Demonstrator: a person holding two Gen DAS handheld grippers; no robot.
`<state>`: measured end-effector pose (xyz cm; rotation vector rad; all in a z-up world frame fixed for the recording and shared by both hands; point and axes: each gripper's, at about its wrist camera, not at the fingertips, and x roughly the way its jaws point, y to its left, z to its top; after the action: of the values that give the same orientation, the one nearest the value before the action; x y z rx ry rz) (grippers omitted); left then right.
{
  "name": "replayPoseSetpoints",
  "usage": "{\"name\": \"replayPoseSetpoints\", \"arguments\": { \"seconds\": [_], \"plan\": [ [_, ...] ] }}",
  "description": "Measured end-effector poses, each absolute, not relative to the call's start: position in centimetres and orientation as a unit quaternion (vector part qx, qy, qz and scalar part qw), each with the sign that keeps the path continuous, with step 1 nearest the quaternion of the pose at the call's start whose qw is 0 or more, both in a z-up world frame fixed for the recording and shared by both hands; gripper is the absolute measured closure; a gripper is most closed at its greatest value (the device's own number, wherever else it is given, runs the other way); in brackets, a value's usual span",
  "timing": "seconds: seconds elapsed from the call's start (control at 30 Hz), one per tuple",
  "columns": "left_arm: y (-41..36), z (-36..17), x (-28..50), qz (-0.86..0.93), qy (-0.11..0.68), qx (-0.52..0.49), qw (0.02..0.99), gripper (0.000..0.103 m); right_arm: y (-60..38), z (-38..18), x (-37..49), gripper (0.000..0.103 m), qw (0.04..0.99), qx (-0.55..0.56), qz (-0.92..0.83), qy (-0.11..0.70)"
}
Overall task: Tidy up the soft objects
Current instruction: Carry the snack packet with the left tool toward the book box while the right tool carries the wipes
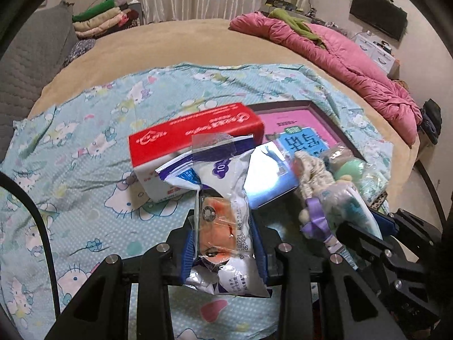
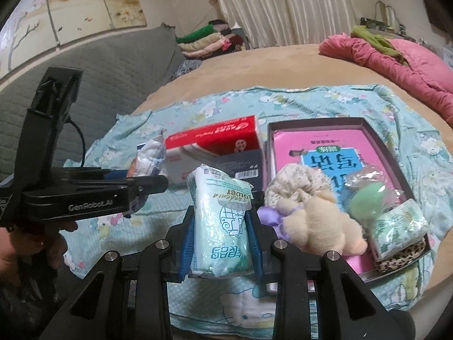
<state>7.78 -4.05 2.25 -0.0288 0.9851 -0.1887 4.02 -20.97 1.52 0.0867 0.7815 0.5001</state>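
The left gripper (image 2: 147,182), at nine o'clock in the right wrist view, says "GenRobot.AI". The white packet (image 1: 223,198) shows "10", upside down.

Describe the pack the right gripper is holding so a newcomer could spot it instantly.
On the cartoon-cat sheet, just left of the dark tray, the right gripper pinches a mint-green tissue pack upright. A similar pack lies in the tray; only this one sits between blue fingers.

The white packet (image 1: 226,226) covers most of the left gripper's (image 1: 223,243) blue pads, the tray's (image 2: 396,158) near corner is buried under a plush toy (image 2: 320,223), and the print on both packs is too blurry to read.
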Motion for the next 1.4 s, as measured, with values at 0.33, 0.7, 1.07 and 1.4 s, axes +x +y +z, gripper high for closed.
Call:
{"name": "replayPoseSetpoints", "arguments": {
  "seconds": [0.33,0.7,1.07,1.4],
  "plan": [
    [-7.2,5.0,7.8,-0.109,0.453,0.006,0.885,0.067,-25.5,2.9,4.5,0.069,0.911,0.086,0.197,0.353],
    [-10.6,6.4,7.9,-0.125,0.442,0.034,0.888,0.067,-30.3,3.4,4.9,0.069,0.921,0.13,0.156,0.333],
    [-12.9,6.6,8.1,-0.143,0.442,0.051,0.884,0.067,-34.2,3.7,4.8,0.069,0.93,0.148,0.115,0.316],
    [-16.4,4.9,8.5,-0.174,0.461,0.073,0.867,0.067,-36.4,3.4,4.7,0.069,0.933,0.158,0.086,0.312]
  ]
}}
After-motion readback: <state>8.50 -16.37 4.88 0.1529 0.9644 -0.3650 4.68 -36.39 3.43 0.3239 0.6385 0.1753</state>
